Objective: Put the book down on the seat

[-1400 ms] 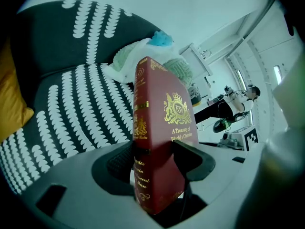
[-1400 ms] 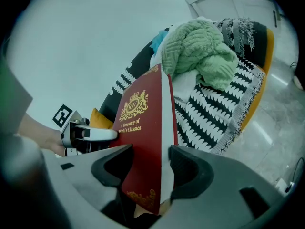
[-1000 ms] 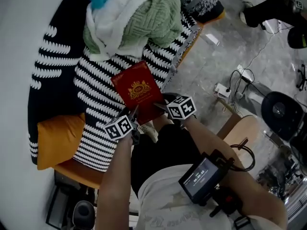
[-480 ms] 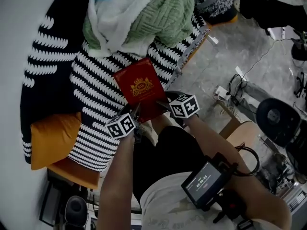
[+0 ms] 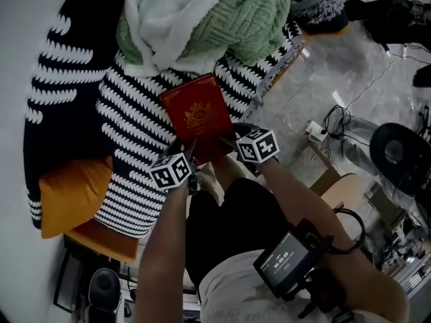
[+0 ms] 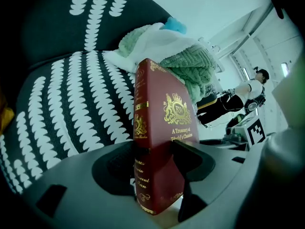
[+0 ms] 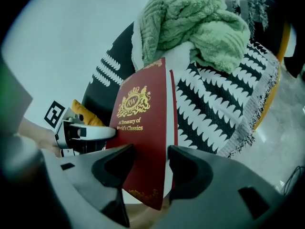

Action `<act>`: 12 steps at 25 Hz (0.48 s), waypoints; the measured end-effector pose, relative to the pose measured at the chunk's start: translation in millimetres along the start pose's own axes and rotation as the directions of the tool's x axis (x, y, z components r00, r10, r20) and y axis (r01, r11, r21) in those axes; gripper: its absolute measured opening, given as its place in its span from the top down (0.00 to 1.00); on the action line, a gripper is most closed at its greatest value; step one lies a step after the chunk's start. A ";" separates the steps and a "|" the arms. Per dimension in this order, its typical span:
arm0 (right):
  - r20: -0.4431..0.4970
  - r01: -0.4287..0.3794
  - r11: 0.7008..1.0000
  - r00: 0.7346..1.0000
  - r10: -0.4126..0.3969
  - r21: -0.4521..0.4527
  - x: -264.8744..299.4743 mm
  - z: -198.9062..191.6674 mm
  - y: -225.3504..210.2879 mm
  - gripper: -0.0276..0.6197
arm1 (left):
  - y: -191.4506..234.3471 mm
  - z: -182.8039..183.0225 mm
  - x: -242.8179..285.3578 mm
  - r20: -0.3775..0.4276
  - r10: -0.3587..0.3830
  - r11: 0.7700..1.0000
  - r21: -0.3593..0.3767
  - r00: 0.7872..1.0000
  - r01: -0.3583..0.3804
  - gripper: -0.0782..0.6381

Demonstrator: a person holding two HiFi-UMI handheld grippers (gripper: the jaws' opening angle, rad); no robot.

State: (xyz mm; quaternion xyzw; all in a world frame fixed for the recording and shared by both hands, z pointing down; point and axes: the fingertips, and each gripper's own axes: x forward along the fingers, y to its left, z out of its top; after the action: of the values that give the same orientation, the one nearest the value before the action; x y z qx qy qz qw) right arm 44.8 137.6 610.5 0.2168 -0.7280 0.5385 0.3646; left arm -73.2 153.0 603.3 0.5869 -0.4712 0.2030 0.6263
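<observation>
The red book (image 5: pixel 196 116), with a gold crest on its cover (the title reads "A Treasury of World's Classics"), is over the front part of the seat (image 5: pixel 128 120), above the black-and-white patterned cover and just short of the seat's front edge. Its top points toward the back of the seat, its bottom toward the person. I cannot tell whether its far end already touches the seat cover or hangs just above it.

Both claws have it by the bottom edge, the end nearest the seat's front. The left gripper (image 5: pixel 190 153) is clamped across the book at the spine corner, one jaw on the spine side and one on the front cover. The right gripper (image 5: pixel 226 144) grips the other bottom corner, one jaw flat on the front cover and the other against the back. Its jaws have just closed a little more, with the book between them.

At the back of the seat lies a heap of throws, a green blanket (image 5: pixel 236 19) beside a white blanket (image 5: pixel 168 12), apart from the book's top edge. An orange cushion (image 5: pixel 71 194) sits at the seat's left end, well apart from the book. The grey floor (image 5: pixel 316 79) runs along the seat's right.
</observation>
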 end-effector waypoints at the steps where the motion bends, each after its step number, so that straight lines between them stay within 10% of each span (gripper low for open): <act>1: 0.004 0.005 1.000 1.000 -0.005 0.004 1.7 0.9 -1.9 0.57 | 0.7 1.7 2.5 -0.001 -0.001 1.000 0.008 1.000 0.001 0.52; 12: 0.004 0.055 0.997 0.998 -0.055 0.062 30.4 4.7 -27.2 0.58 | 13.4 19.2 36.9 -0.076 0.023 0.991 0.132 0.997 -0.013 0.52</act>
State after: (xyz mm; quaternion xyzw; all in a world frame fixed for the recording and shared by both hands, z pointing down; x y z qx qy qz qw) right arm 43.3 126.7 650.0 0.2496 -0.7058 0.5499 0.3704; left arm -73.3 127.3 638.6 0.6143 -0.4376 0.2620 0.6021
